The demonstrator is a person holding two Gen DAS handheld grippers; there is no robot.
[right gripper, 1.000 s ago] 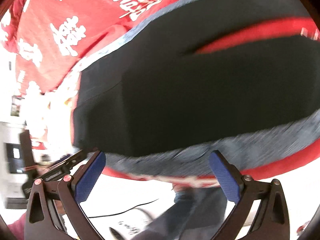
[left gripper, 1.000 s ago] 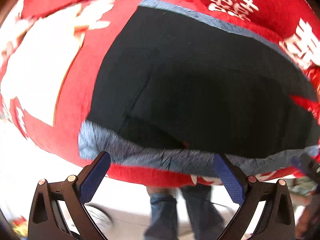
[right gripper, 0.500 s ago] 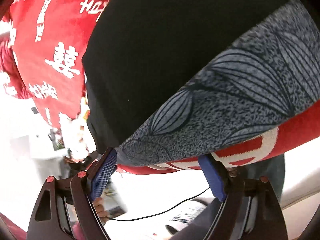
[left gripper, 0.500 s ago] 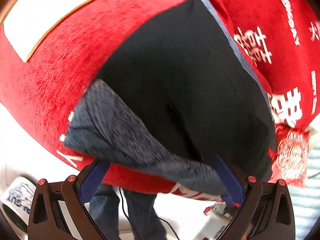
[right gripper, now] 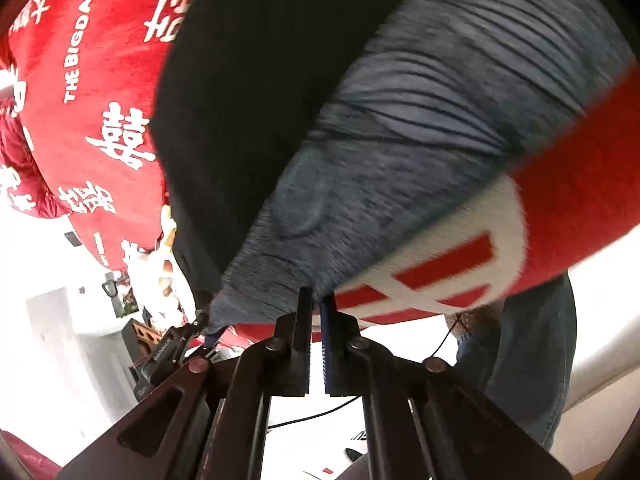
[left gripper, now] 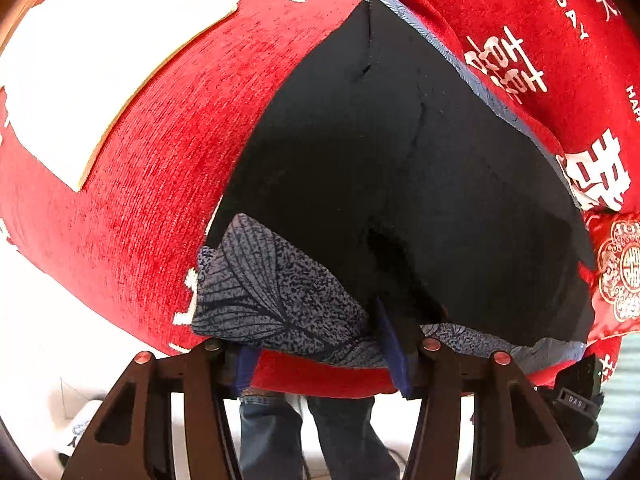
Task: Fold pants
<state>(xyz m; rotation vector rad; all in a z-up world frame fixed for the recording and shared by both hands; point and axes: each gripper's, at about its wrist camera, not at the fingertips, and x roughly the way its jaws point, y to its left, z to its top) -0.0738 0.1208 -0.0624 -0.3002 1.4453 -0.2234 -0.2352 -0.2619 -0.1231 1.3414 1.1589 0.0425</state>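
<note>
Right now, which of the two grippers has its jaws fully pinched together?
The right gripper: its jaws meet on the pants' patterned hem. The left gripper has a gap, closing around hem.

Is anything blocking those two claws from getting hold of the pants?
Nothing visible. The right gripper is shut on the pants' patterned hem; the left gripper's jaws are closing with the hem between them on the red cloth.

one pants [left gripper: 400, 168], two tools [left gripper: 320, 360] [right gripper: 314, 308]

1. The red cloth [right gripper: 100, 92] bore white lettering reading "THE BIGDAY" in the right wrist view.
2. "BIGDAY" also showed on it in the left wrist view, beside white double-happiness characters [left gripper: 508, 64].
3. A black device [left gripper: 576, 396] read "DAS".
</note>
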